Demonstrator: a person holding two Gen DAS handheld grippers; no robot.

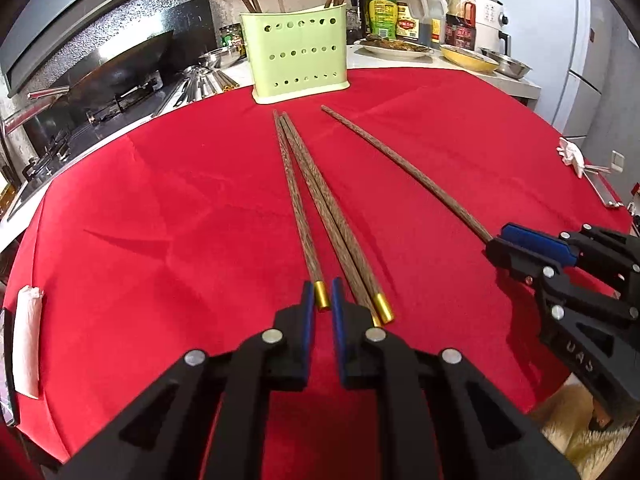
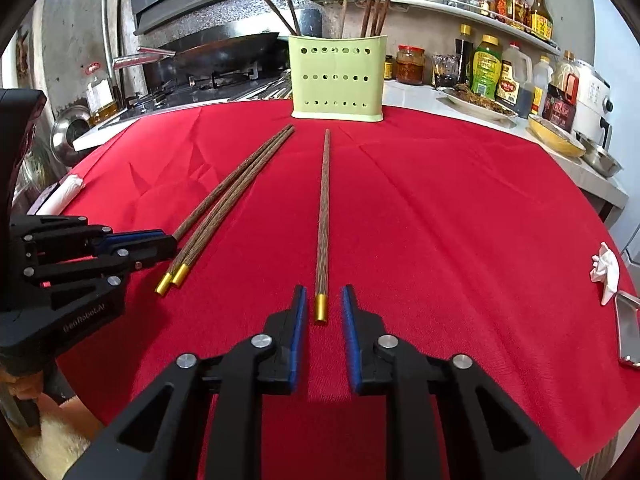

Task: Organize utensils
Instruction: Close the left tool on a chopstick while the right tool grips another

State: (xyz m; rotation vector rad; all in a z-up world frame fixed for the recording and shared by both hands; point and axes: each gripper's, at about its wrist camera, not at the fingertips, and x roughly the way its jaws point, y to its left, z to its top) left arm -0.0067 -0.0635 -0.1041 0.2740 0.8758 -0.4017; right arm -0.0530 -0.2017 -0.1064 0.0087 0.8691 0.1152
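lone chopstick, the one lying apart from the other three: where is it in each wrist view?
Left wrist: the lone chopstick runs diagonally right of centre, its near end at the right gripper.
Right wrist: it lies straight up the centre, gold cap between that gripper's fingers.
Shared landmark: the green holder at the far edge of the red cloth.
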